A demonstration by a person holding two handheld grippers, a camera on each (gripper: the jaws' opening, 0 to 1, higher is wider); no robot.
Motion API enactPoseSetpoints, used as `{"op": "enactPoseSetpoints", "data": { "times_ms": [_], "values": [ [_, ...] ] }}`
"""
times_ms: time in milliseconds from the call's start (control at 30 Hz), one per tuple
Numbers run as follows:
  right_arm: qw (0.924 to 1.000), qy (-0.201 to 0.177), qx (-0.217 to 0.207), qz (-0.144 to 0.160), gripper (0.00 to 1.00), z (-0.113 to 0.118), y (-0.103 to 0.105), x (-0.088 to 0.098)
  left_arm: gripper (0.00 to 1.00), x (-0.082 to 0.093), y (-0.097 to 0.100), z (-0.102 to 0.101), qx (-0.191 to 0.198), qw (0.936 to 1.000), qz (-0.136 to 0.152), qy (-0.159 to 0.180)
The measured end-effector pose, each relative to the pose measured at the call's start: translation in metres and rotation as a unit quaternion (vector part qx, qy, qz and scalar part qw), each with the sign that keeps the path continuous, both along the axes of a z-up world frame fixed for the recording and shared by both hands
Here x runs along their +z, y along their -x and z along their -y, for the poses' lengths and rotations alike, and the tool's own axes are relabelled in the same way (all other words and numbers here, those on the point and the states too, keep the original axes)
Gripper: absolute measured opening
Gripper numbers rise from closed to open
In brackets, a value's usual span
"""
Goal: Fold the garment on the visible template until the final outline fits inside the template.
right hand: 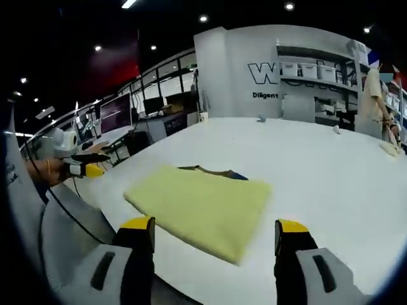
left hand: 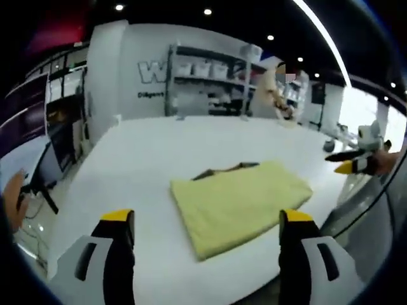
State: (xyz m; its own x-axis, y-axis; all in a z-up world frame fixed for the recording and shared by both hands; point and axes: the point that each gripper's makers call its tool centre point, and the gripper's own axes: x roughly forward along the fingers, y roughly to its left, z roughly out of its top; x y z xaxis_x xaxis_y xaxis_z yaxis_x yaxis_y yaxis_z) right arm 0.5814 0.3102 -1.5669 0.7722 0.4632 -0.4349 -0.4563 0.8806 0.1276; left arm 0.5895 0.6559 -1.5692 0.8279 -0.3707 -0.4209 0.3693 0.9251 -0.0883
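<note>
Your folded yellow garment (left hand: 240, 203) lies mid-counter (left hand: 140, 165) (white, broad), shelving (left hand: 210, 79) behind; both grippers' fingers (left hand: 117, 244) (right hand: 137, 244) spread apart, holding nothing.

- The left gripper view looks from the near edge of the white table (left hand: 127, 165) across it, toward the shelving wall (left hand: 203, 82).
- The right gripper view faces likewise, from the same edge.
- Both share the folded yellow garment (left hand: 238, 203) (right hand: 200, 206), lying close ahead.

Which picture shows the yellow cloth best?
The right gripper view: the folded yellow garment lies whole between its gripper's open jaws. In the left gripper view the garment's near corner hides behind a jaw.
</note>
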Motion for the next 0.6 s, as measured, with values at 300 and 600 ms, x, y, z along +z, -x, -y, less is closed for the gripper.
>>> {"op": "enactPoseSetpoints", "data": {
  "times_ms": [300,600],
  "values": [
    [0.9996,-0.015,0.006,-0.025,0.81,-0.006,0.010,-0.010,0.88,-0.006,0.008,0.008,-0.009,0.9999,-0.013,0.003],
    [0.9989,-0.021,0.014,-0.039,0.76,-0.010,0.013,-0.010,0.85,-0.012,0.012,0.007,-0.004,0.9996,-0.026,0.000]
  ]
}}
